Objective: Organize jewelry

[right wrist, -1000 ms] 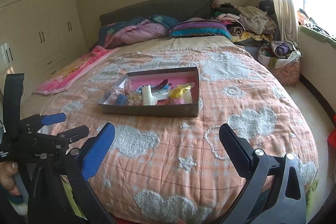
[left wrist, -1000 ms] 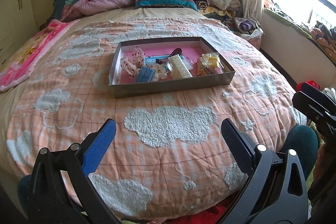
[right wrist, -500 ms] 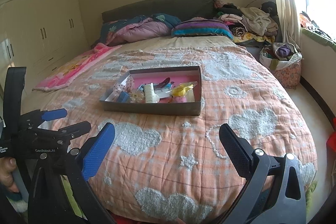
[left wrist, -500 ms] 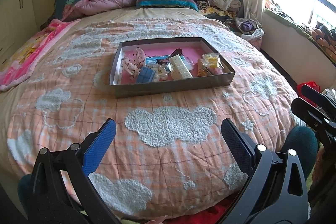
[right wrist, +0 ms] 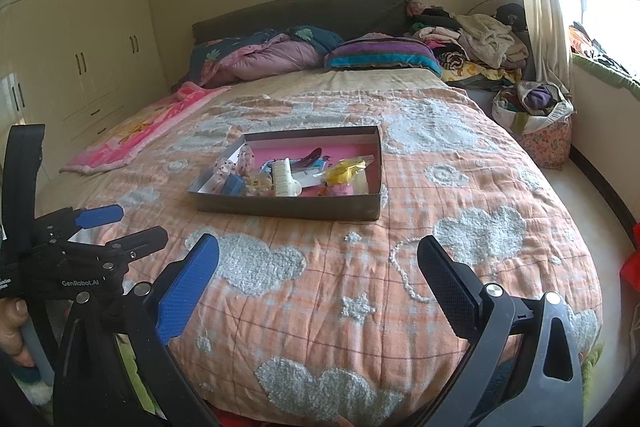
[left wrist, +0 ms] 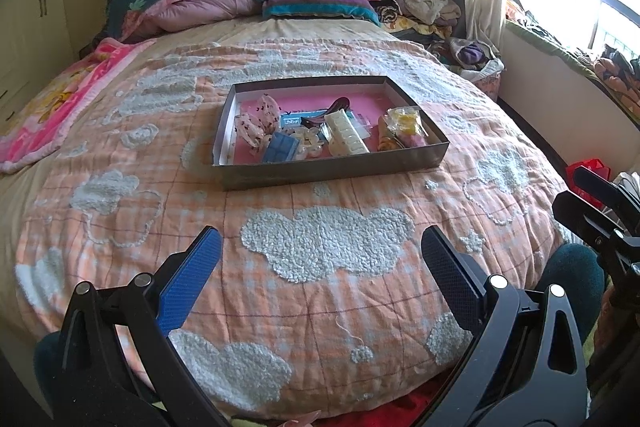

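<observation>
Well back from the tray (left wrist: 332, 169) on the bed (left wrist: 120, 163), left gripper (left wrist: 320, 259) and right gripper (right wrist: 318, 259) both spread wide, empty, presumably readied for reaching in.

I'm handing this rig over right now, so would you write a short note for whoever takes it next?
Left gripper: open, empty, hovering over the quilt's near edge.
Right gripper: open, empty, likewise short of the box.
Grey box sits mid-bed on the orange quilt, holding the jumbled pieces: white organizer case, blue case, yellow packet.
Done: nothing visibly sorted.
Left: reach in and organize everything.
</observation>
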Tool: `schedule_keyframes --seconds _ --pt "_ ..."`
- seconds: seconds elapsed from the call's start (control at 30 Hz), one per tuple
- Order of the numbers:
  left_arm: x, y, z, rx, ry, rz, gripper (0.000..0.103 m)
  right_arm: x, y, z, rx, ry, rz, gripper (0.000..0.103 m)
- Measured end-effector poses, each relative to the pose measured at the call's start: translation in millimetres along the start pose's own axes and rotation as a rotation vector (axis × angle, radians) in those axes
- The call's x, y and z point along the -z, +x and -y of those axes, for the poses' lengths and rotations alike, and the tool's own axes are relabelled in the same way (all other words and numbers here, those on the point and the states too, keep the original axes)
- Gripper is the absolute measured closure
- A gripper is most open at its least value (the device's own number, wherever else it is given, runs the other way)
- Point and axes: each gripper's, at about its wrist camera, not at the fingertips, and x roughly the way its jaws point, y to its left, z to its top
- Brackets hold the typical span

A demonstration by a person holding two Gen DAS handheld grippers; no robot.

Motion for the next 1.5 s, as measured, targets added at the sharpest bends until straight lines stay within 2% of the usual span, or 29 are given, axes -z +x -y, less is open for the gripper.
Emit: schedule_keyframes --seconds 1.5 --pt "2.2 -1.7 1.5 -0.003 -0.002 0.004 0.009 -0.2 0.4 -2.4 0.008 -0.004 -0.005 0.004"
